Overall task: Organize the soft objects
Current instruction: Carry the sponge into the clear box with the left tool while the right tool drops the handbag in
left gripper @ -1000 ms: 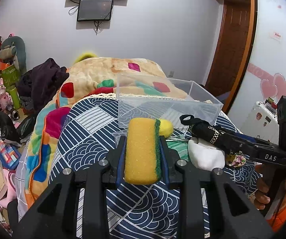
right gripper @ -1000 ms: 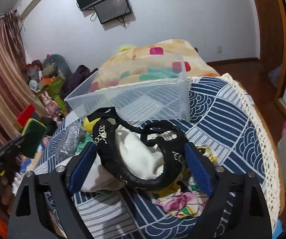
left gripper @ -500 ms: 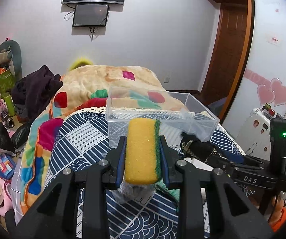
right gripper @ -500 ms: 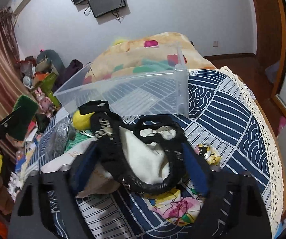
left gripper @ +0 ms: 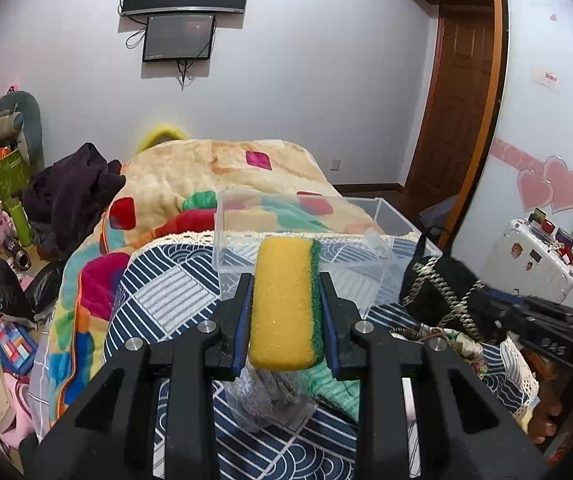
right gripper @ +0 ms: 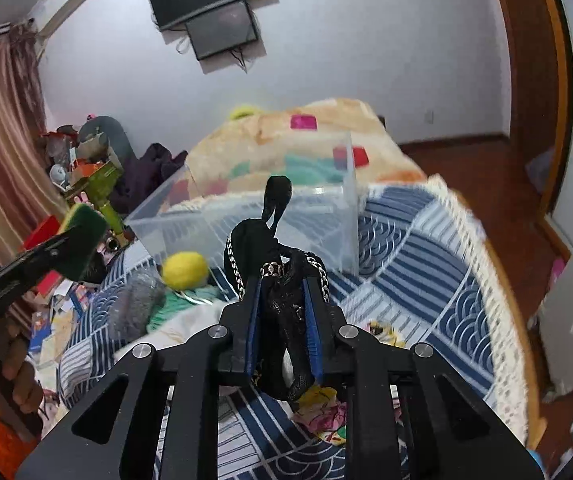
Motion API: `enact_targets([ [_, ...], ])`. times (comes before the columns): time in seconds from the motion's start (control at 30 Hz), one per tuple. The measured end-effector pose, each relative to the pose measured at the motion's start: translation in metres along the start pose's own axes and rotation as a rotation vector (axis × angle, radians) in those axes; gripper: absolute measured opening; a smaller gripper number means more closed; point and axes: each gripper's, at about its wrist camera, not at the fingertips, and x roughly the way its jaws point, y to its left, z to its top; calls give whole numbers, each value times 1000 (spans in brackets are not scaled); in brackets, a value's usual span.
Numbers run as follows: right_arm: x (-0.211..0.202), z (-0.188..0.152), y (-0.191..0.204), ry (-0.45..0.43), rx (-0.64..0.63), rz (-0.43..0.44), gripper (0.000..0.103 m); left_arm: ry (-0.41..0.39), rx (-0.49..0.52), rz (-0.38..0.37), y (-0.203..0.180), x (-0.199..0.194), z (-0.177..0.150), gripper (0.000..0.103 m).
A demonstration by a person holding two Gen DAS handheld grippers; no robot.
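My left gripper [left gripper: 286,280] is shut on a yellow sponge [left gripper: 284,304] with a green scrub side, held above the patterned table in front of the clear plastic bin [left gripper: 390,220]. My right gripper [right gripper: 282,284] is shut on a black lace garment with chain trim [right gripper: 274,252], lifted off the table near the bin [right gripper: 346,200]. The garment also shows in the left wrist view [left gripper: 442,292], and the sponge in the right wrist view [right gripper: 82,240].
On the blue patterned cloth [right gripper: 418,264] lie a yellow ball [right gripper: 186,270], a green knit piece [right gripper: 174,300], a grey mesh item [left gripper: 266,396], a white cloth [right gripper: 190,324] and a floral cloth [right gripper: 326,412]. A bed with a colourful blanket [left gripper: 246,172] lies behind the bin.
My right gripper has closed on the black garment and lifted it off the white cloth. My left gripper has risen with the sponge, closer to the bin.
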Motion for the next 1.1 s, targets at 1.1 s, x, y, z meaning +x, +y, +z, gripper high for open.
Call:
enact_targets([
  [1.1,76,79,17,-15,-102,-107,18,263,5,4,14,145,55,30],
])
